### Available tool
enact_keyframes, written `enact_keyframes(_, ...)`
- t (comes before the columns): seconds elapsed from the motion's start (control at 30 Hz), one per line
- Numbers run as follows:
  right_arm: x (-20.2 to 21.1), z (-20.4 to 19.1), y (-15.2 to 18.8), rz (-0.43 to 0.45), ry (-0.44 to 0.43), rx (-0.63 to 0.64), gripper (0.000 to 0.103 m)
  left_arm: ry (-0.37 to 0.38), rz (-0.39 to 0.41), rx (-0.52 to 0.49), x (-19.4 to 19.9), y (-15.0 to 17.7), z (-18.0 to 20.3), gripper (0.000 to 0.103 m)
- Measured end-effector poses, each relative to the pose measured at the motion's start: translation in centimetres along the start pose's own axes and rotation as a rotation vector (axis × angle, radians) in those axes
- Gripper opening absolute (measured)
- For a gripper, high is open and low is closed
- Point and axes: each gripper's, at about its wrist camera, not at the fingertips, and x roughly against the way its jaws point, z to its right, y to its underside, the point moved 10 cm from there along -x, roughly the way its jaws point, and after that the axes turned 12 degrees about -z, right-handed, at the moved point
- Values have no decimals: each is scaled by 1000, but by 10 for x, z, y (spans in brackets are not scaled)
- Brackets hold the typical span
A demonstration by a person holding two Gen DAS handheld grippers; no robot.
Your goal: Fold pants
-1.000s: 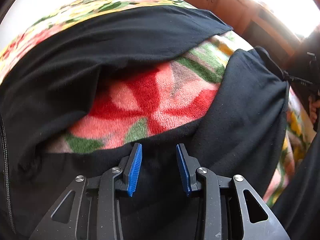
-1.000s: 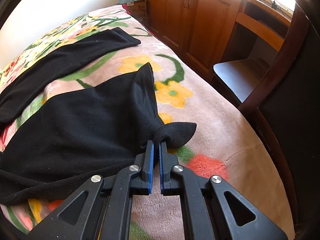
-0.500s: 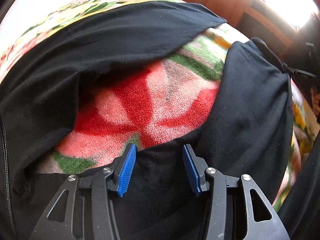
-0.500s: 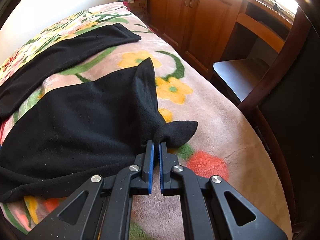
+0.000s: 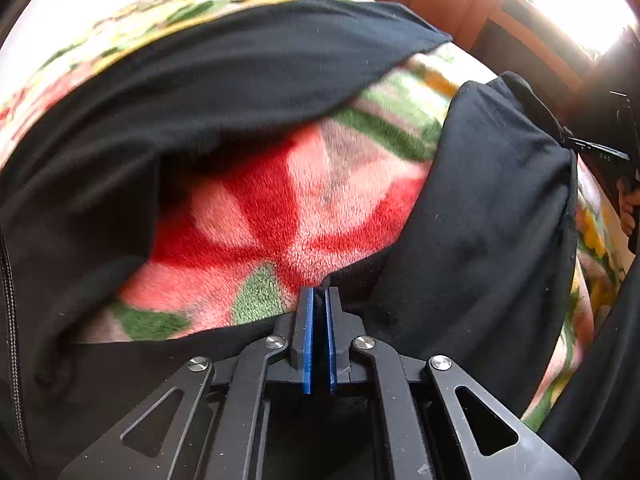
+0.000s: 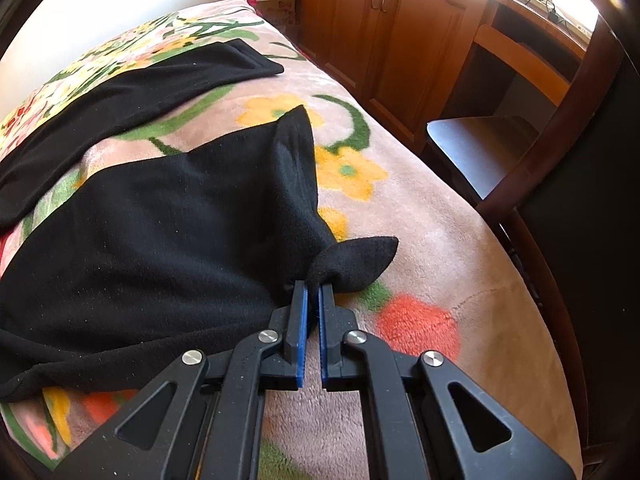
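Right tool (image 6: 312,294): black frame, blue-padded jaws nearly together, pinching a bunched corner of the black fleece pants (image 6: 168,232). A rounded flap of the fabric sticks out to the right past the jaws. Nearer leg spreads left over the pink floral plush blanket (image 6: 436,248) on the bed; its far corner is peaked up. Second leg lies flat farther back, apart from the first. Brown wooden cabinets (image 6: 384,32) beyond the bed. Dark wooden chair (image 6: 480,144) beside the bed's right edge.
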Motion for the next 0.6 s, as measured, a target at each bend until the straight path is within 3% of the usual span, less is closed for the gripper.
enact_keyframes(0.1, 1, 0, 0, 4, -2, -3, 5, -43, 79, 28, 23, -9, -7, 4)
enact_keyframes(0.23, 13, 4, -7, 56, -19, -25, 5, -108, 219, 157, 66, -28, -38, 4)
enact_keyframes(0.3, 22, 6, -14, 93, -40, -42, 5, -82, 272, 202, 84, -34, -48, 4)
enact_keyframes(0.4, 36, 3, -26, 135, -46, -37, 5, -116, 323, 231, 99, -41, -59, 4)
enact_keyframes(0.6, 64, -1, -42, 224, -66, -35, 5, -133, 344, 260, 101, -47, -69, 4)
